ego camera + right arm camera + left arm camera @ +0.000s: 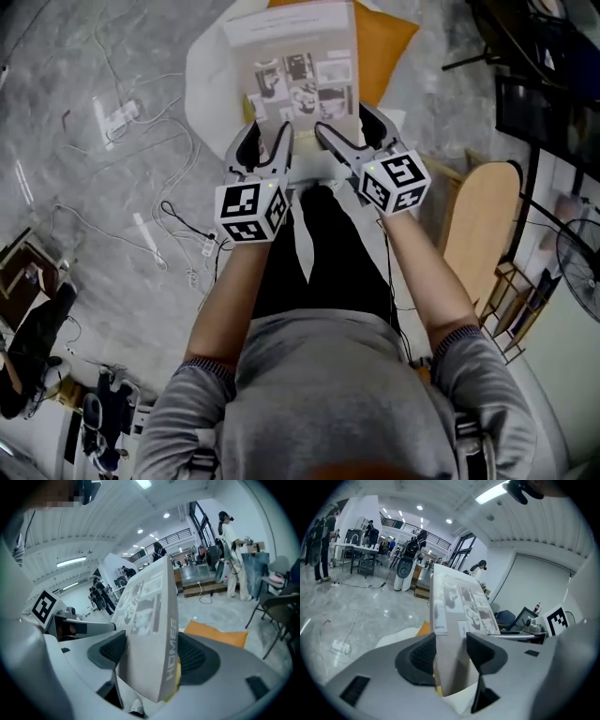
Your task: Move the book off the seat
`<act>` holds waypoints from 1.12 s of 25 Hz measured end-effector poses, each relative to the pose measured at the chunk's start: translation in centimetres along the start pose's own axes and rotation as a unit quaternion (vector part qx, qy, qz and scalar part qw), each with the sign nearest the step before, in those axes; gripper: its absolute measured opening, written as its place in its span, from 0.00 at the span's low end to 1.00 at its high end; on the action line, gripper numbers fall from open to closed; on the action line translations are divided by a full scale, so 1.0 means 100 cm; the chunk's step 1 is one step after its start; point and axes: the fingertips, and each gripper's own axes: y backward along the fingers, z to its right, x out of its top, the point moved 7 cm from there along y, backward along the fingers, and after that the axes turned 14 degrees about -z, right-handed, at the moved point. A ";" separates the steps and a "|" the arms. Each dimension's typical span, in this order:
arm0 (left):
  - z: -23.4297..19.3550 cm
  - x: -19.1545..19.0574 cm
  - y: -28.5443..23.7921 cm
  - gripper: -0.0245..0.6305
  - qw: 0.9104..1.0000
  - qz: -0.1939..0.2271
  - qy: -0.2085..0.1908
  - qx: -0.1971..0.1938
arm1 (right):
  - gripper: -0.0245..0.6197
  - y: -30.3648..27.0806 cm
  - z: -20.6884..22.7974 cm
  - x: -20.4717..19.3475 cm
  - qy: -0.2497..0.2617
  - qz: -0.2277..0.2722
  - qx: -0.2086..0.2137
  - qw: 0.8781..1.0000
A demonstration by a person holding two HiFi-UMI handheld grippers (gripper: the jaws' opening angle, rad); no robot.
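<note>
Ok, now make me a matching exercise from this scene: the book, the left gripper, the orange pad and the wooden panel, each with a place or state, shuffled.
1 book
2 left gripper
3 orange pad
4 wooden panel

A light brown, at the right of the head view
B fingers shut on the book's near left corner
C gripped at two near corners
D below the book, partly covered by it

Pairs: 1-C, 2-B, 3-D, 4-A

Grey shirt (328, 394), black trousers (330, 246); grey left tongs (267, 133) and right tongs (347, 125).
</note>
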 end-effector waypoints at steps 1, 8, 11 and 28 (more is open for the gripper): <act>0.006 0.008 0.010 0.37 1.000 0.003 -0.011 -0.004 | 0.60 0.012 -0.007 0.005 -0.001 0.011 -0.005 1.000; 0.032 0.051 0.080 0.37 0.997 0.021 -0.066 -0.039 | 0.60 0.074 -0.064 0.033 -0.019 0.067 -0.038 0.997; 0.047 0.066 0.107 0.37 0.994 0.030 -0.088 -0.059 | 0.60 0.104 -0.083 0.041 -0.027 0.090 -0.051 0.994; 0.199 0.049 0.186 0.37 0.951 0.032 -0.246 -0.185 | 0.60 0.280 -0.130 -0.039 -0.118 0.221 -0.170 0.953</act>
